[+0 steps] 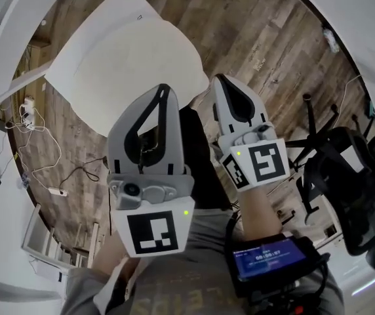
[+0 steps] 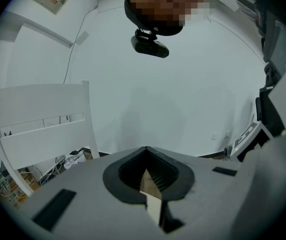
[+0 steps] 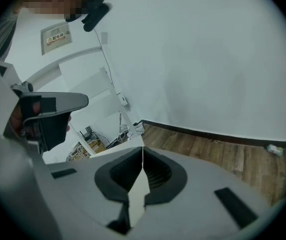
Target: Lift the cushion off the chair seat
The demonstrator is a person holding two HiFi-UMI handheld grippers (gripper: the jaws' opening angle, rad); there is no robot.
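Note:
A cream cushion (image 1: 132, 61) lies on the seat of a white chair (image 1: 61, 79) below me in the head view. Both grippers hang above its near edge, apart from it. My left gripper (image 1: 164, 88) points at the cushion's near side with its jaws together and nothing between them. My right gripper (image 1: 219, 79) is beside it, just off the cushion's right corner, also shut and empty. In the left gripper view the shut tips (image 2: 146, 149) face a white wall, with the chair's slatted back (image 2: 38, 116) at the left. The right gripper's tips (image 3: 142, 148) are closed too.
A black office chair (image 1: 351, 182) stands at the right. Cables and a power strip (image 1: 56, 190) lie on the wood floor at the left. White walls ring the space. A small screen device (image 1: 269, 258) sits on the person's right forearm.

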